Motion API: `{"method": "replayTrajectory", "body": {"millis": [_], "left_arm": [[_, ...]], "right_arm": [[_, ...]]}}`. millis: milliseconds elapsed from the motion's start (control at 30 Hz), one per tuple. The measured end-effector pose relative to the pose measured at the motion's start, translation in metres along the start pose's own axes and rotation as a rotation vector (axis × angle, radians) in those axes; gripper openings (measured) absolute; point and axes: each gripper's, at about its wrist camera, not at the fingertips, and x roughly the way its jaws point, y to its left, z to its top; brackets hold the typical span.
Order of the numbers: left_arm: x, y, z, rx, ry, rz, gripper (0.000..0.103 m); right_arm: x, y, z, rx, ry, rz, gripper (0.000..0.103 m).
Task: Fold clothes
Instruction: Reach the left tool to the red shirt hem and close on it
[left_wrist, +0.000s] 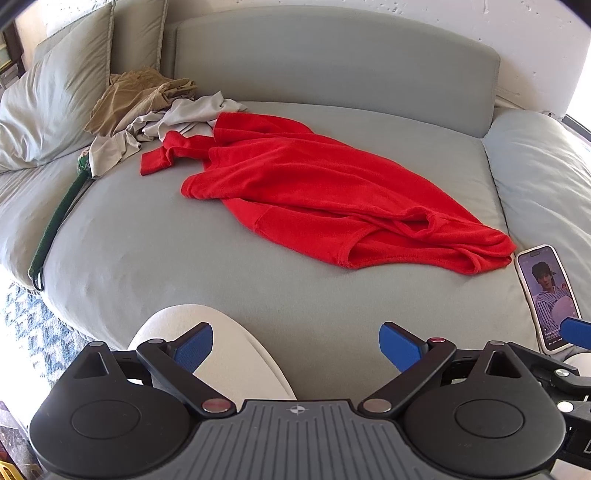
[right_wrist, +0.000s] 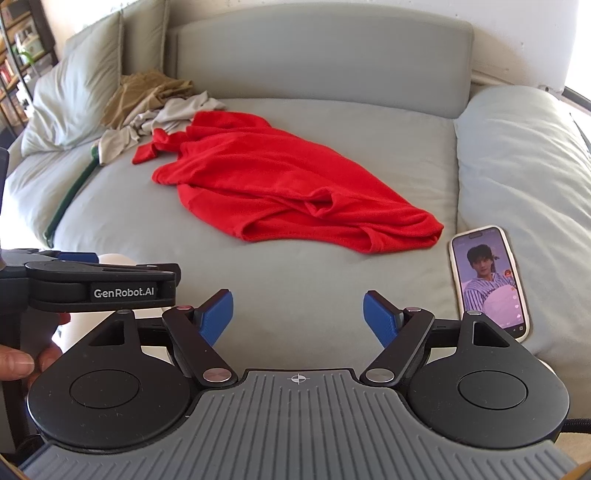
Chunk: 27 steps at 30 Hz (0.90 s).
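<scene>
A crumpled red garment (left_wrist: 314, 184) (right_wrist: 288, 181) lies loosely across the middle of the grey sofa seat (left_wrist: 155, 236) (right_wrist: 303, 273). Behind it at the back left sits a heap of beige and light grey clothes (left_wrist: 147, 107) (right_wrist: 155, 103). My left gripper (left_wrist: 295, 347) hangs open over the seat's front edge, well short of the red garment, nothing between its blue pads. My right gripper (right_wrist: 298, 317) is open too, empty, above bare cushion in front of the garment. The left gripper's body (right_wrist: 99, 286) shows at the left of the right wrist view.
A phone (left_wrist: 548, 295) (right_wrist: 489, 280) with a lit screen lies on the seat at the right, close to the garment's near end. A green strap (left_wrist: 61, 218) (right_wrist: 68, 203) runs along the left seam. Cushions (left_wrist: 48, 107) (right_wrist: 524, 155) flank both sides. A person's knee (left_wrist: 221, 354) is below the left gripper.
</scene>
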Motion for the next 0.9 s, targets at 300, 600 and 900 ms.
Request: {"method": "replayTrajectory", "body": {"millis": [300,600,900], "left_arm": [[0.033,0.051,0.015,-0.157,0.028,0.034,0.094],[0.089,0.106,0.050,-0.381,0.088,-0.167,0.065],[0.168,0.122,0.064,-0.717,0.176,-0.393,0.057]], "right_arm": [[0.025,-0.028,0.000,0.139,0.044,0.050,0.083],[0.063,-0.053,-0.002,0.283,0.091,0.097,0.083],[0.078,-0.067,0.002,0.355,0.085,0.119,0.083]]}}
